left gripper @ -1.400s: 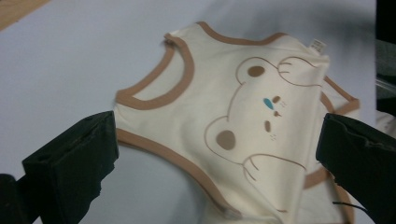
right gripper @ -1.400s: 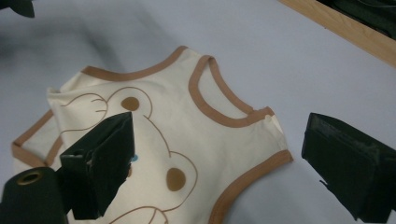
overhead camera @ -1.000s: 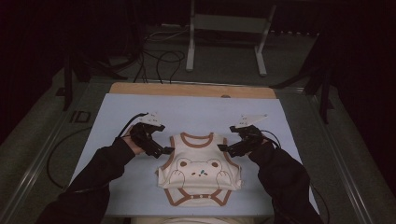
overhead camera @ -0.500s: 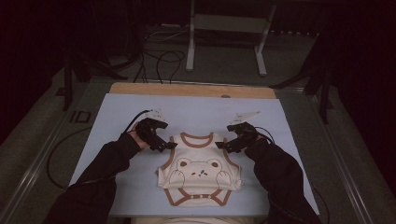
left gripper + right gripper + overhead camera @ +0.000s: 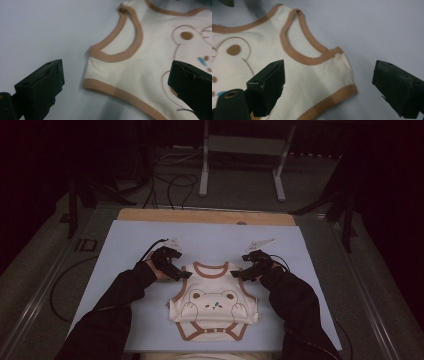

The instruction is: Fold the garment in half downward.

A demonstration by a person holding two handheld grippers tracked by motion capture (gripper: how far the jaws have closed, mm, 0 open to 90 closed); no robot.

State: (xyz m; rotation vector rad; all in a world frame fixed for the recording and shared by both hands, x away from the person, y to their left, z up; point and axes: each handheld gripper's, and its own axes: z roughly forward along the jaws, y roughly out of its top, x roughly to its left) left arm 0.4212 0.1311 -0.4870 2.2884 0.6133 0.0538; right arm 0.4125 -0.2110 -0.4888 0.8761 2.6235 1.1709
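Observation:
A cream baby bodysuit [image 5: 212,302] with brown trim and a bear face lies flat on the light blue mat [image 5: 125,245], neck toward the far side. My left gripper [image 5: 183,275] sits at its left shoulder, my right gripper [image 5: 238,274] at its right shoulder. In the left gripper view the gripper [image 5: 117,87] stands open, its jaws wide apart on either side of the bodysuit's [image 5: 150,57] armhole and side hem. In the right gripper view the gripper [image 5: 332,87] is open too, its jaws straddling the bodysuit's [image 5: 312,80] other armhole corner. Neither grips any cloth.
The mat covers a wooden tabletop [image 5: 200,215] whose far edge shows bare. Behind it stand the legs of a metal stand [image 5: 205,170] and loose cables [image 5: 175,185] on the dark floor. Bare mat lies left, right and beyond the bodysuit.
Both grippers have edged inward and slightly away from me, closing on the bodysuit's shoulders. The bodysuit itself has hardly moved.

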